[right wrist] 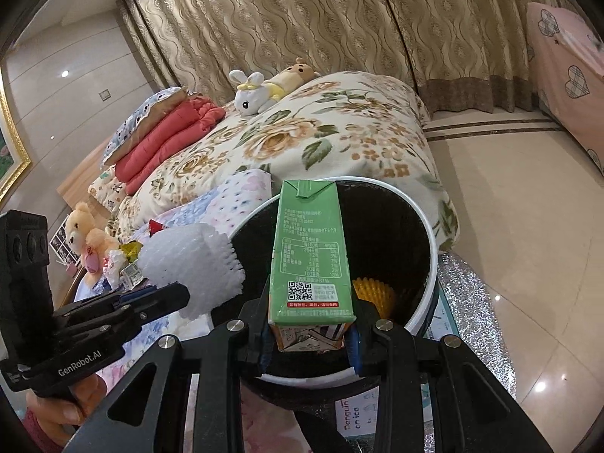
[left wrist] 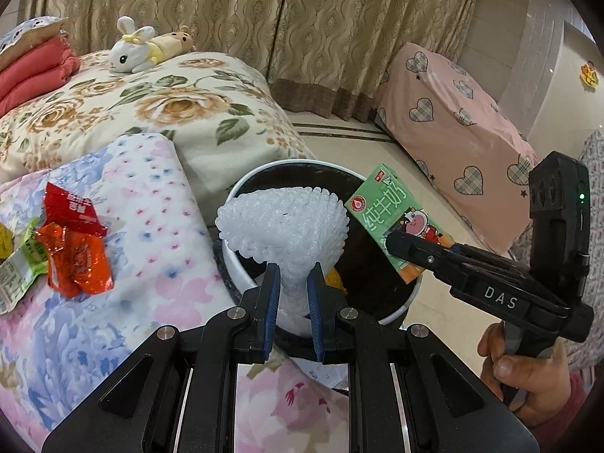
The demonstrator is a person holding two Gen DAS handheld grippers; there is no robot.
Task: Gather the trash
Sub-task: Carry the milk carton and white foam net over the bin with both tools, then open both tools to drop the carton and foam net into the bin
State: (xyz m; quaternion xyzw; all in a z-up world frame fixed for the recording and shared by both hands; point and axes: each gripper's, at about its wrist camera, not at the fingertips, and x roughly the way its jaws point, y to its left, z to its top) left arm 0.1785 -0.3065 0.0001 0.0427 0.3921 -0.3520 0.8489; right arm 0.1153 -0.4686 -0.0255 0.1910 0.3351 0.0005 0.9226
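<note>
My left gripper (left wrist: 293, 277) is shut on a white foam fruit net (left wrist: 281, 222) and holds it over the near rim of the white trash bin (left wrist: 236, 264) with a black liner. My right gripper (right wrist: 310, 334) is shut on a green milk carton (right wrist: 309, 253), upright above the bin's (right wrist: 428, 226) opening. An orange foam piece (right wrist: 373, 292) lies inside the bin. In the left wrist view the carton (left wrist: 394, 221) and the right gripper (left wrist: 407, 249) are over the bin's right rim. In the right wrist view the net (right wrist: 192, 264) and the left gripper (right wrist: 166, 296) are at the bin's left.
Red snack wrappers (left wrist: 73, 241) and a green-white wrapper (left wrist: 19, 268) lie on the floral quilt (left wrist: 151, 226) left of the bin. A bed with a flowered cover (left wrist: 151, 105), plush toys (left wrist: 139, 47) and red folded bedding (left wrist: 34, 71) stands behind. Tiled floor (right wrist: 509, 207) lies to the right.
</note>
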